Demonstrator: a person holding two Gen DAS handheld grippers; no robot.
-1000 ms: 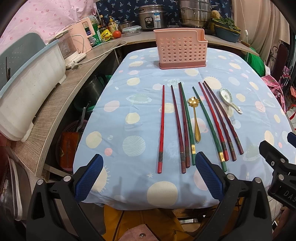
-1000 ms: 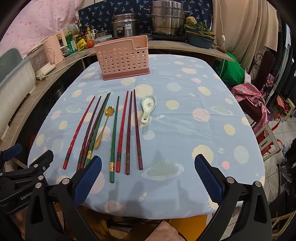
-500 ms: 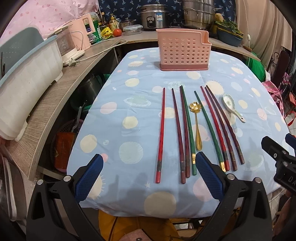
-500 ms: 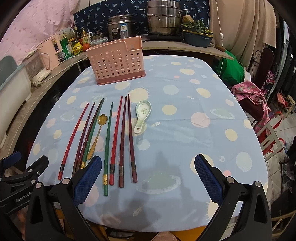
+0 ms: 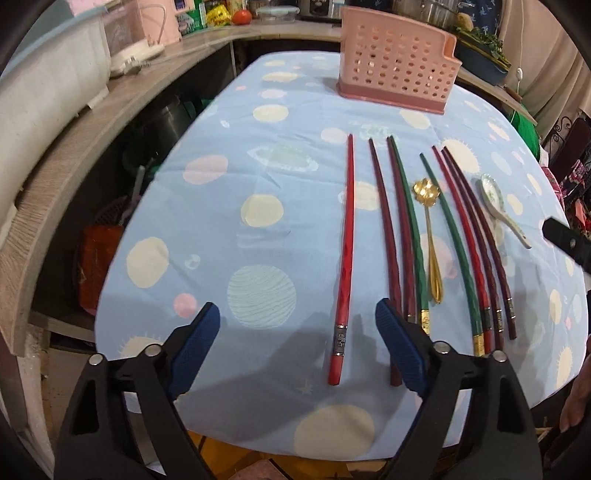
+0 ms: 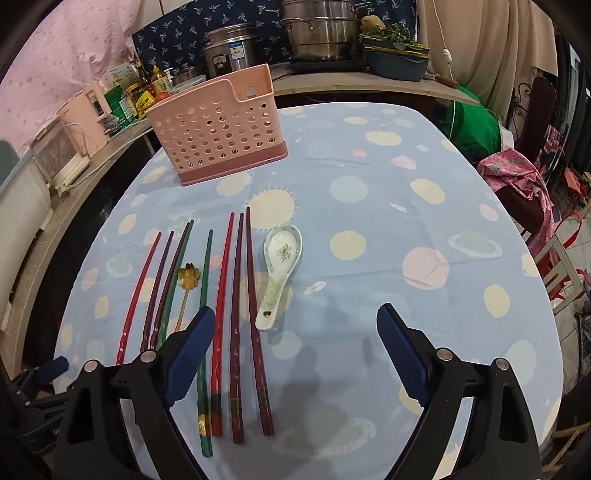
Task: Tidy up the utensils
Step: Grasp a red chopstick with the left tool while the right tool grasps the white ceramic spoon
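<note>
Several red, maroon and green chopsticks (image 5: 400, 236) (image 6: 236, 310) lie side by side on the blue spotted tablecloth (image 5: 258, 206) (image 6: 369, 258). A gold spoon (image 5: 430, 236) (image 6: 186, 286) lies among them. A white ceramic spoon (image 5: 500, 208) (image 6: 279, 273) lies to their right. A pink perforated utensil basket (image 5: 397, 70) (image 6: 218, 129) stands at the table's far side. My left gripper (image 5: 297, 343) is open above the near ends of the leftmost chopsticks, with the red chopstick (image 5: 343, 258) between its fingers. My right gripper (image 6: 295, 350) is open over the chopsticks' near ends and the ceramic spoon's handle.
A wooden counter (image 5: 85, 140) curves along the left with a white tub (image 5: 40, 99) and appliances. Steel pots (image 6: 321, 33) and a blue basin (image 6: 397, 62) stand behind the table. A chair with pink cloth (image 6: 517, 181) is at the right.
Both grippers have moved forward and lower over the table. The chopsticks now lie between and under the fingers. Nothing has been picked up.
</note>
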